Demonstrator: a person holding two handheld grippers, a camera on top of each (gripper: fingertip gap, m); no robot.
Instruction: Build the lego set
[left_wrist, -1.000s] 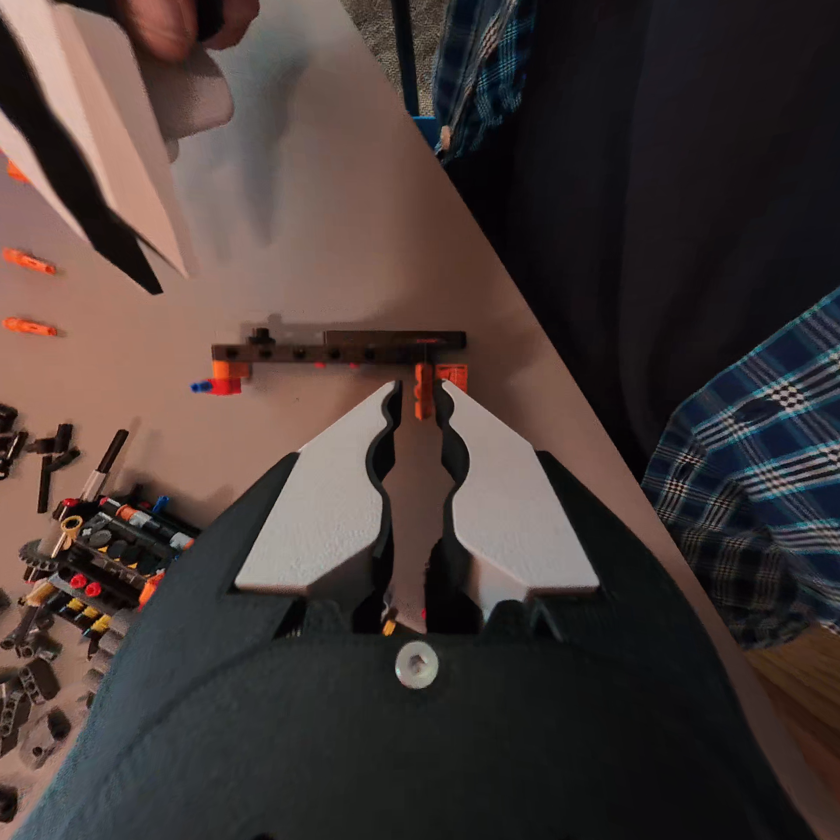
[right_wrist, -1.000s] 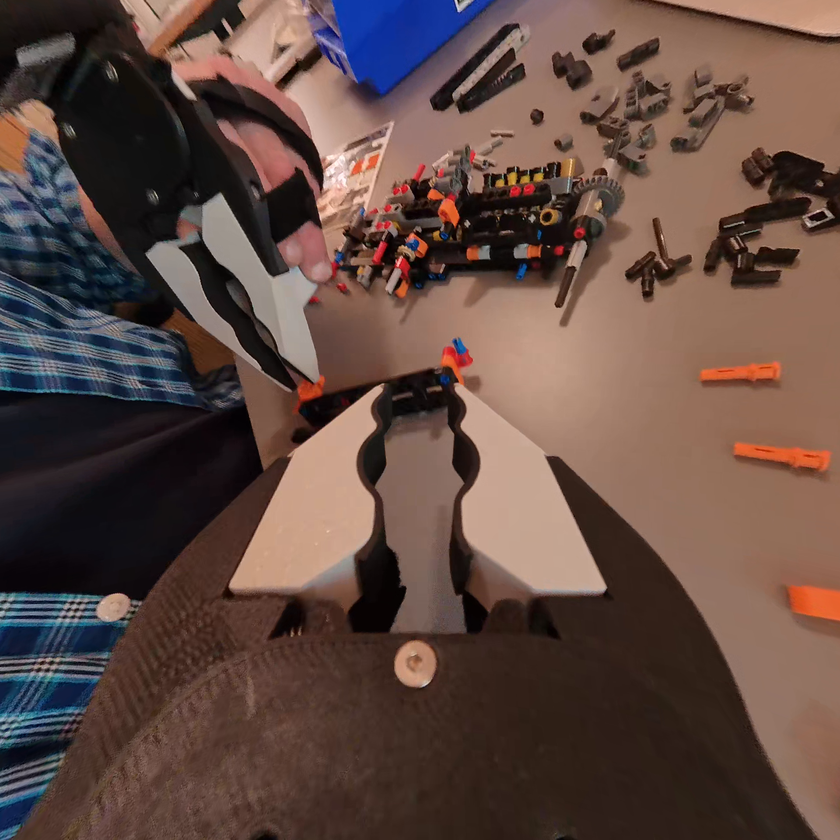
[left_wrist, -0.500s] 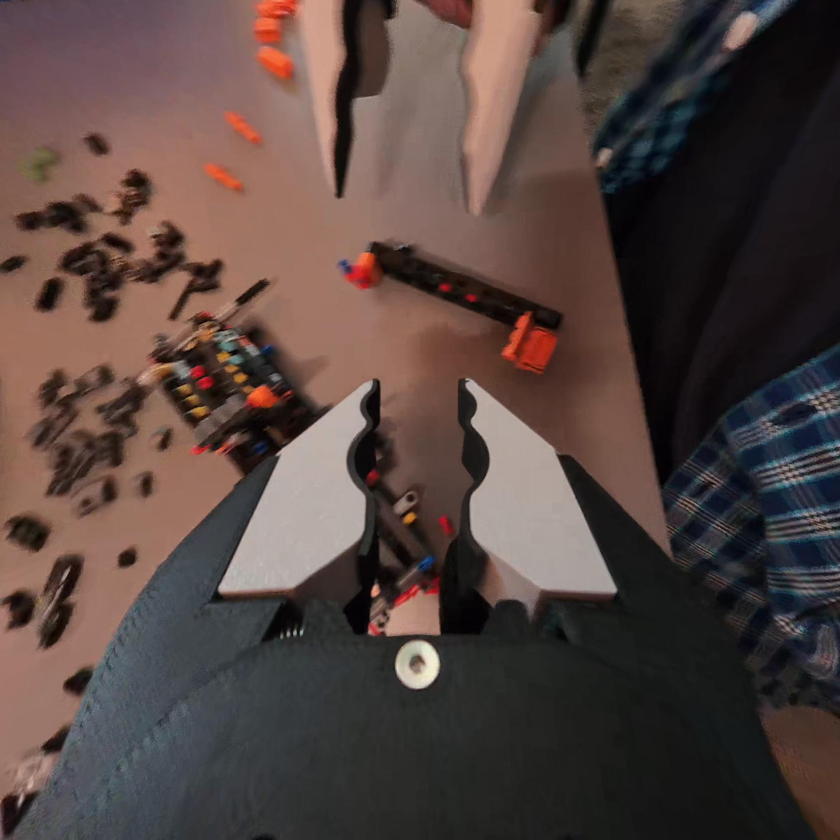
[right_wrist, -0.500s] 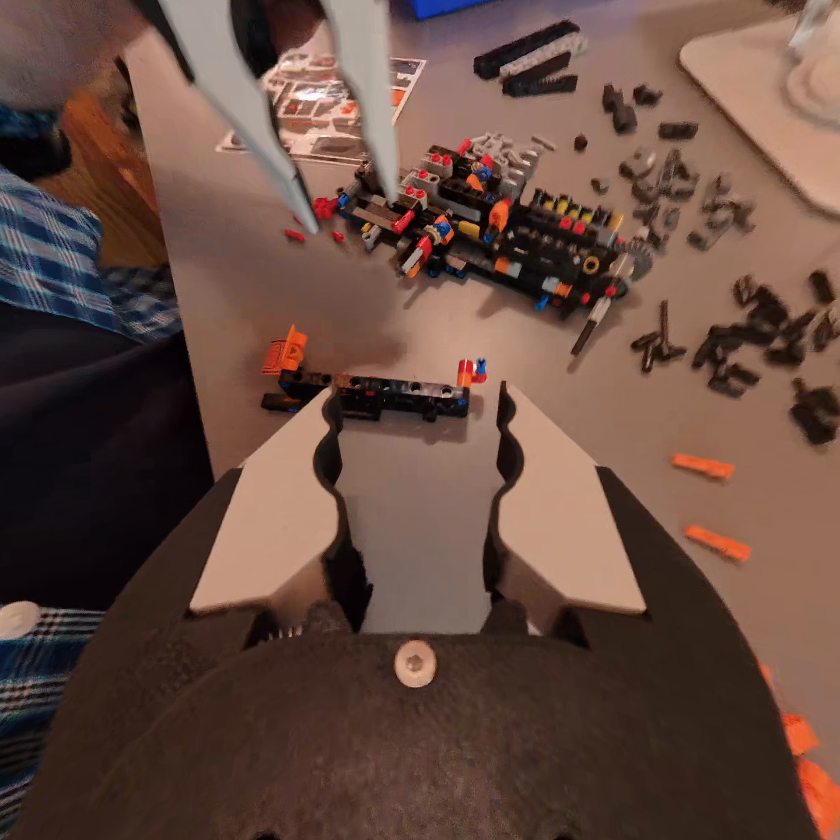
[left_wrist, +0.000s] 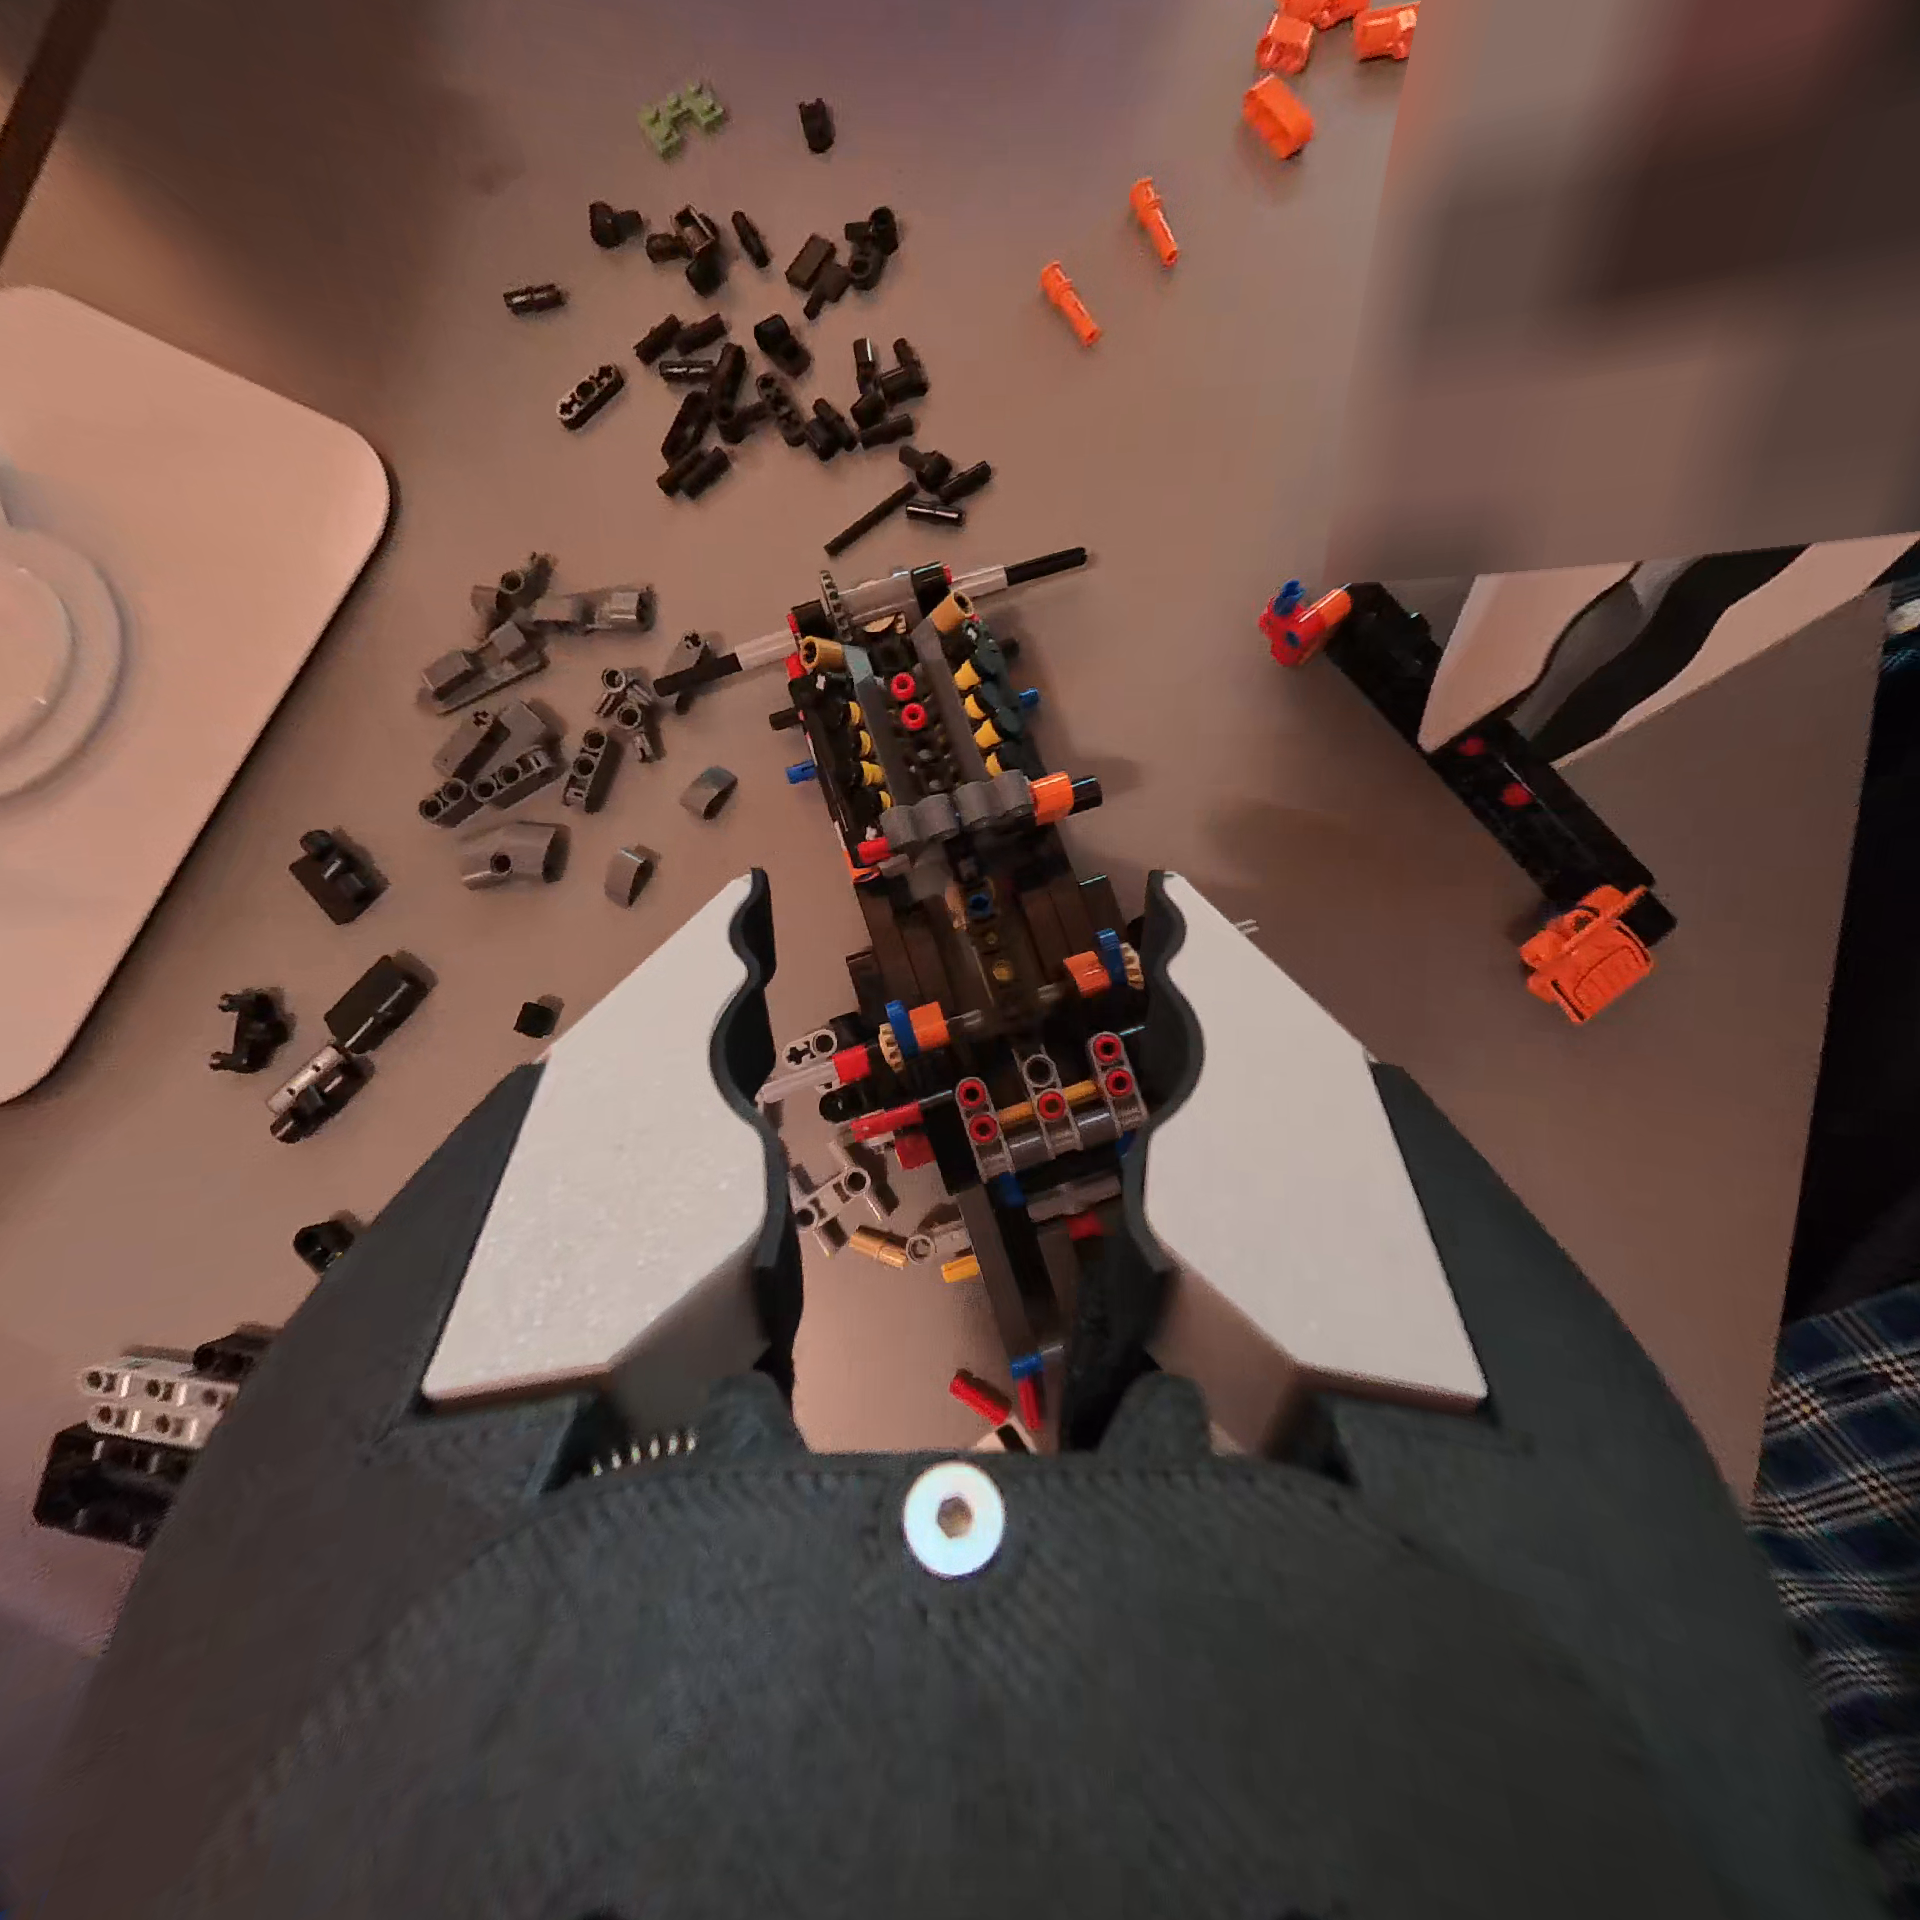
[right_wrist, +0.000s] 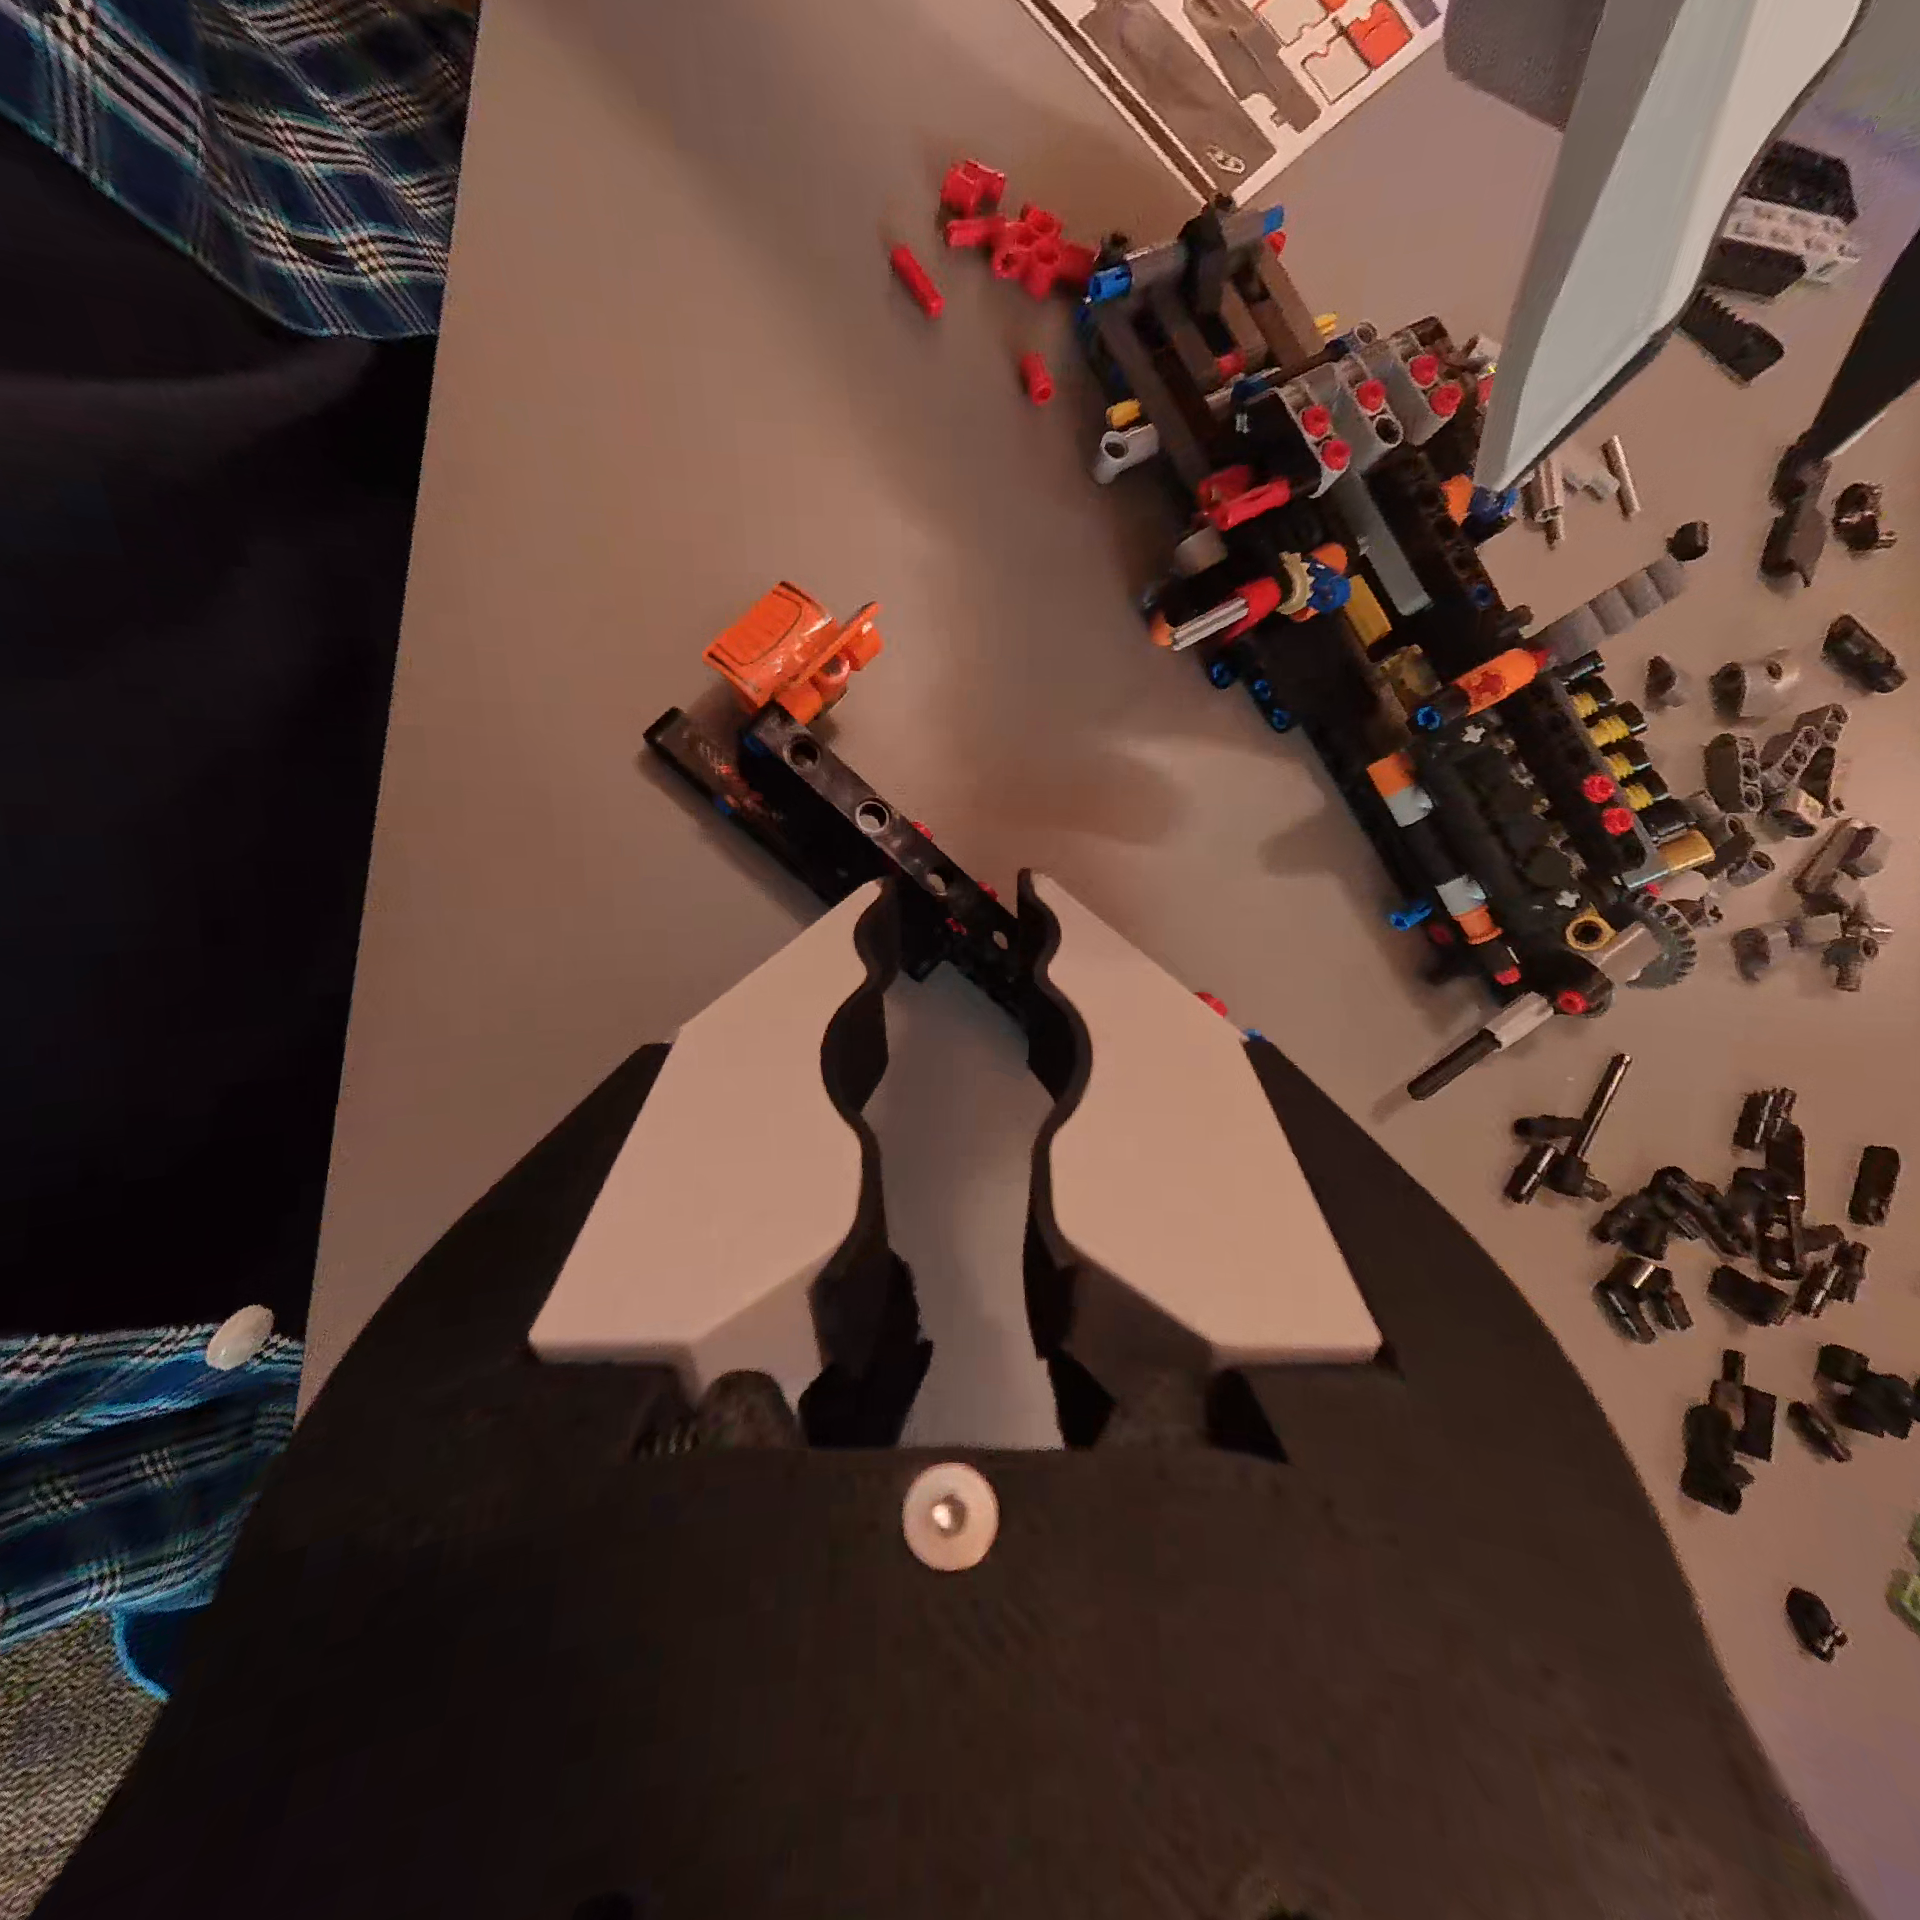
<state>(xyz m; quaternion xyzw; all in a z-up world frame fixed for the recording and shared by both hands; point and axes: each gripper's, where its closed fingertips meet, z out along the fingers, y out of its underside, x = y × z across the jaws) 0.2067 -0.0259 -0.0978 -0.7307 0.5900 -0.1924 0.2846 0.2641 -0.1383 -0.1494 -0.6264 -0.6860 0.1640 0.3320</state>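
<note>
Right now your left gripper (left_wrist: 956, 935) hangs over the big chassis build (left_wrist: 940, 831), jaws spread wide to either side of its near end and gripping nothing; that straddle looks like a setup for steadying the heavy piece. Your right gripper (right_wrist: 951, 894) has its fingertips on either side of the black beam sub-assembly (right_wrist: 831, 800), narrowly parted around it; whether they actually pinch it I can't tell. The beam lies near the desk's edge, well apart from the chassis, its orange end block (right_wrist: 784, 644) pointing away from you, probably so the free end is easy to take.

The desk (right_wrist: 675, 416) is plain grey and crowded: loose black pins and connectors (left_wrist: 779, 364), grey pieces (left_wrist: 509, 727), orange pegs (left_wrist: 1070, 301), red bits (right_wrist: 997, 234), and the instruction booklet (right_wrist: 1247, 73) at the far side. A pale rounded stand base (left_wrist: 156, 623) sits at one corner. Lighting is dim and warm.
</note>
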